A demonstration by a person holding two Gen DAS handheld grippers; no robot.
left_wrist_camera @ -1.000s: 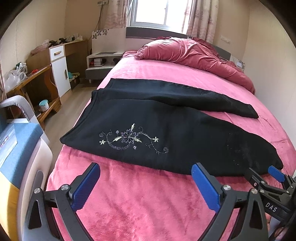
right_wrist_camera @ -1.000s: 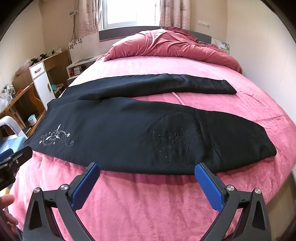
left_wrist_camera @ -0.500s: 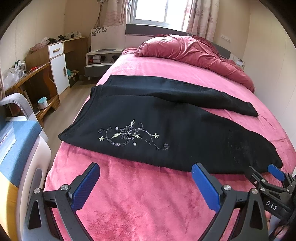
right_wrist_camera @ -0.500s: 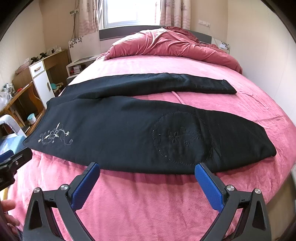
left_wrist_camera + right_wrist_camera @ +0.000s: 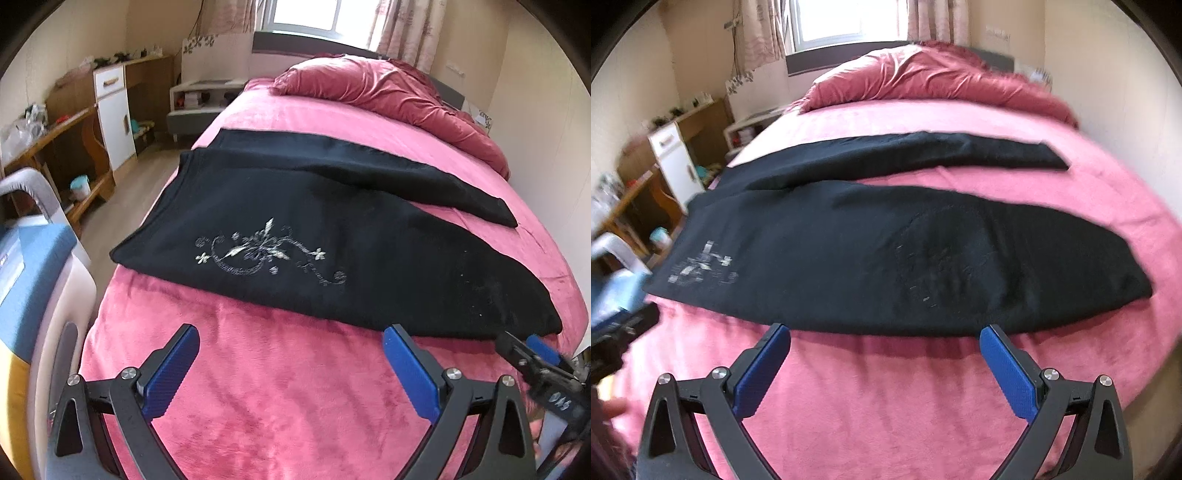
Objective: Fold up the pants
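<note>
Black pants lie spread flat across the pink bed, waist at the left, both legs running right and splayed apart. A pale floral embroidery marks the near leg by the waist. The pants also show in the right wrist view. My left gripper is open and empty, just short of the near leg's edge. My right gripper is open and empty, its fingertips at the hem of the near leg. Its tip shows in the left wrist view.
A rumpled red duvet lies at the head of the bed. A wooden desk with a white cabinet stands along the left wall. A blue-topped chair is by the bed's near left corner. A wall runs along the right.
Both grippers have moved forward and closer to the pants' near edge; the right wrist view is blurred by motion. The pants have not moved.
</note>
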